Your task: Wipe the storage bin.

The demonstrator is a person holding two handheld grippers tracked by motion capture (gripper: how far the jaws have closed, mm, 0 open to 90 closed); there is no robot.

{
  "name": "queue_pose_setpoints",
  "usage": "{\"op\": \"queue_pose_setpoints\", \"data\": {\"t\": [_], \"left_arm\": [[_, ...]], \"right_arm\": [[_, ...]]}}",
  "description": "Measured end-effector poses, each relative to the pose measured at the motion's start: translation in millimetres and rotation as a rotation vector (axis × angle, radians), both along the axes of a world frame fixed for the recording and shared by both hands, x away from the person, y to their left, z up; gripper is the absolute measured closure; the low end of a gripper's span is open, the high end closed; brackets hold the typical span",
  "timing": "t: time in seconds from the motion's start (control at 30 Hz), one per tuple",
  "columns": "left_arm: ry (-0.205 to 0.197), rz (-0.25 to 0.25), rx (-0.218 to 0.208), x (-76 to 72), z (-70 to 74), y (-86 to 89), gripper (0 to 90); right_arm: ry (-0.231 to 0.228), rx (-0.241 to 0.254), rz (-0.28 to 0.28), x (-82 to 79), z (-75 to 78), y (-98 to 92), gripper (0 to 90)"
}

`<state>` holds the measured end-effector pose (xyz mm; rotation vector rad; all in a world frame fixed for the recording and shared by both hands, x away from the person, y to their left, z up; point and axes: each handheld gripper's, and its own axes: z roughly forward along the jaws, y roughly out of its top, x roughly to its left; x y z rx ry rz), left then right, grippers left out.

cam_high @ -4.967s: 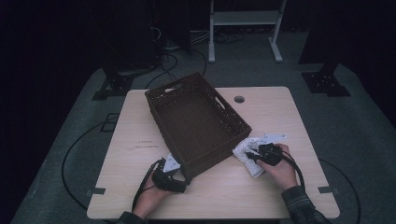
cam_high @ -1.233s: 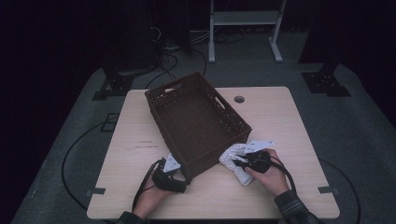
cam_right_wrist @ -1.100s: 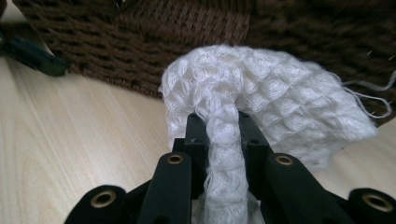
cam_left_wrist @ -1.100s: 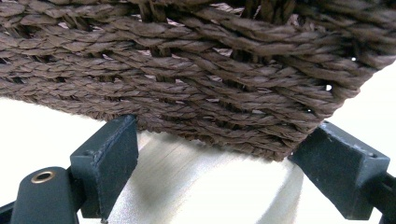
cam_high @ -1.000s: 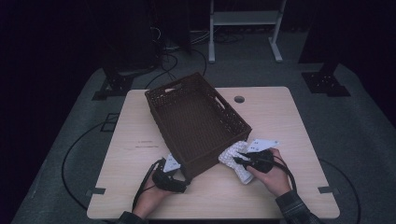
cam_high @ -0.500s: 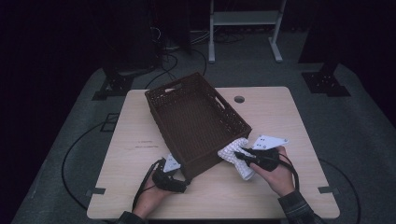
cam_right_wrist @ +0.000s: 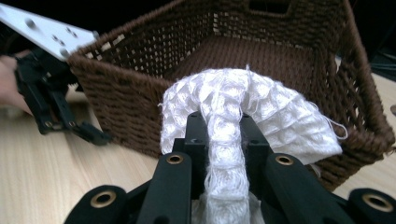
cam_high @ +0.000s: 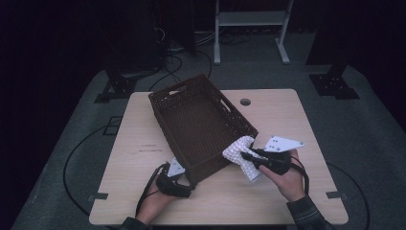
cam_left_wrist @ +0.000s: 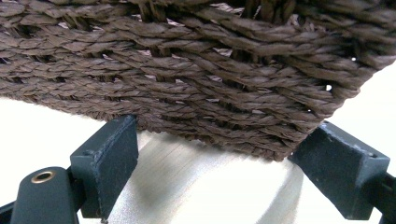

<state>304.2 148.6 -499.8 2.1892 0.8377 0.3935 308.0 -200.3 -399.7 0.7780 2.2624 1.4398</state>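
High view: right tool [cam_high: 245,155] pinches white cloth [cam_high: 241,152] beside bare-floored basket [cam_high: 201,125]; left tool [cam_high: 187,184] spread at its corner.

a pale wooden table [cam_high: 143,124] stands on grey carpet [cam_high: 373,139] in a dim room. beyond the table, a white metal frame [cam_high: 251,19] rises from the floor, with dark cables [cam_high: 177,52] and black stand feet [cam_high: 333,85] nearby.

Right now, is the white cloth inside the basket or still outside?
Outside: the cloth hangs pinched in the right gripper before the basket, whose bottom looks bare.
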Motion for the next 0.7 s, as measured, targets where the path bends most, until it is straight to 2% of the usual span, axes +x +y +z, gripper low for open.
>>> {"op": "queue_pose_setpoints", "data": {"t": [0.13,0.23,0.7], "left_arm": [[0.0,0.0,0.0,0.0,0.0,0.0,13.8],[0.0,0.0,0.0,0.0,0.0,0.0,13.8],[-0.002,0.004,-0.007,-0.1,-0.4,-0.5,13.8]], "right_arm": [[0.003,0.012,0.006,-2.7,4.7,1.0,77.1],[0.004,0.002,0.019,-1.1,1.2,4.2,77.2],[0.109,-0.072,0.046,8.6,-32.1,25.5,77.2]]}}
